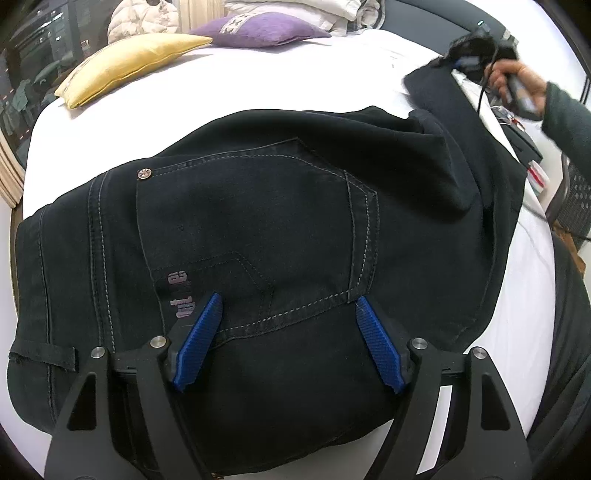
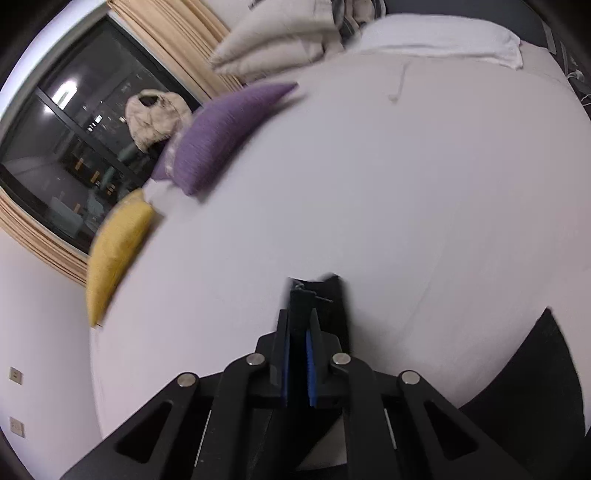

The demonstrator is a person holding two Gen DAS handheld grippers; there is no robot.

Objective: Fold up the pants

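Dark navy pants (image 1: 258,229) lie on the white bed (image 1: 229,85), seat and back pocket up, waistband at the left. My left gripper (image 1: 288,306) is open, its blue pads (image 1: 199,339) spread just over the seat near the pocket's lower edge. In the left wrist view the right gripper (image 1: 476,51) is held up at the far right, shut on the pant leg's end (image 1: 432,81), lifting it. In the right wrist view the right gripper (image 2: 298,325) is shut on a strip of the dark pant fabric (image 2: 317,291) above the bed. More of the pants (image 2: 535,373) shows at lower right.
A yellow pillow (image 1: 125,62) and a purple pillow (image 1: 258,27) lie at the far side of the bed, with white bedding (image 1: 332,11) behind. They also show in the right wrist view: the yellow pillow (image 2: 114,251), the purple pillow (image 2: 221,133). A window (image 2: 74,147) with curtains is at the left.
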